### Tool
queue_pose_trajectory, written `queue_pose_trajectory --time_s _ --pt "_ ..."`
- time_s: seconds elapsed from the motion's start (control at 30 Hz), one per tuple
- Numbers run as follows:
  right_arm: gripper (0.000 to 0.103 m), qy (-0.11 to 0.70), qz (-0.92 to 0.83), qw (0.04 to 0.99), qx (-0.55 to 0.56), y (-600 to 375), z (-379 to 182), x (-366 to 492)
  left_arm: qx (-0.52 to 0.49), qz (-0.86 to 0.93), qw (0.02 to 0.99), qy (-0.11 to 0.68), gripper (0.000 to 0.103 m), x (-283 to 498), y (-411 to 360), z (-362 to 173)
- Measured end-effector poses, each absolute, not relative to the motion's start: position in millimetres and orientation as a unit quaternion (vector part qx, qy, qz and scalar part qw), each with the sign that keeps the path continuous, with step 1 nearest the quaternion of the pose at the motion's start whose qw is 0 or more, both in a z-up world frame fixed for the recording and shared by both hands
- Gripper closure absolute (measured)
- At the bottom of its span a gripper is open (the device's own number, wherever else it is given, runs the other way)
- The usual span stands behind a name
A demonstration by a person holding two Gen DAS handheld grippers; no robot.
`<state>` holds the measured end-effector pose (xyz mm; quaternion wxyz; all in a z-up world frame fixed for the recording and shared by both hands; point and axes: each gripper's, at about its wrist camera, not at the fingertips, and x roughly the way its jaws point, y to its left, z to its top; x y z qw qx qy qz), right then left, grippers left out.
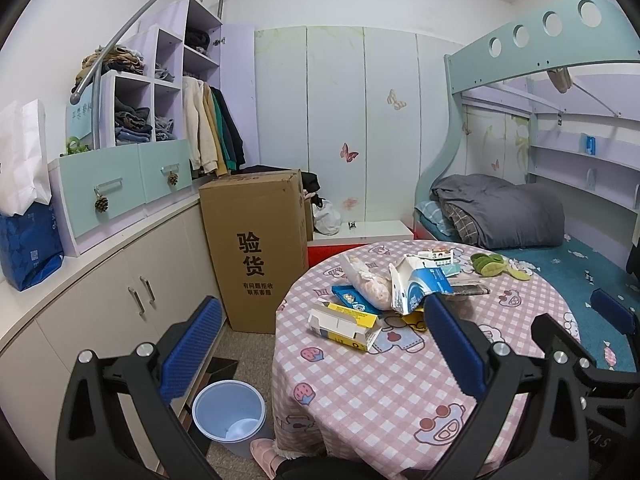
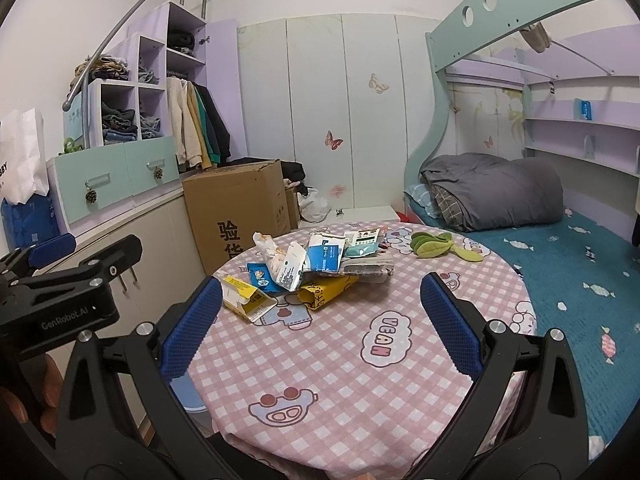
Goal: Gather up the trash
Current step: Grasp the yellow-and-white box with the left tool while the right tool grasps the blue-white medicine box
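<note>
Left wrist view alone shows the blue bin [image 1: 229, 412] on the floor, lower left. Both grippers [image 1: 320, 344] [image 2: 320, 324] hover, jaws spread, empty. Trash pile [image 2: 304, 270] lies mid-frame on the checked table [image 2: 360, 360]; bed [image 2: 580, 280] beyond, right.

Left gripper [image 1: 320, 336], right gripper [image 2: 320, 322]: black frames, silver screws, ribbed blue fingers [image 2: 192, 328]; white "GenRobot.AI" lettering; pink slipper [image 1: 264, 454].
</note>
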<state>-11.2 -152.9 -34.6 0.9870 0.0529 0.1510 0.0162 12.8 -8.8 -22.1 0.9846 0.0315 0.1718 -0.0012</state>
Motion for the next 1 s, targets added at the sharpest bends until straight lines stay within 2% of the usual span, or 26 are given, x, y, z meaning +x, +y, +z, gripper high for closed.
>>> queue_pose_trajectory --time_s 0.57,1.0 --pt "0.006 0.197 0.010 0.978 0.073 -167.6 -58.0 18.5 0.043 0.001 0.975 0.218 0.004 45.1 -15.1 -46.4" --pt "0.006 0.265 -0.002 0.958 0.109 -197.0 -91.0 77.2 0.042 -0.001 0.951 0.307 0.004 115.1 -12.2 -101.4"
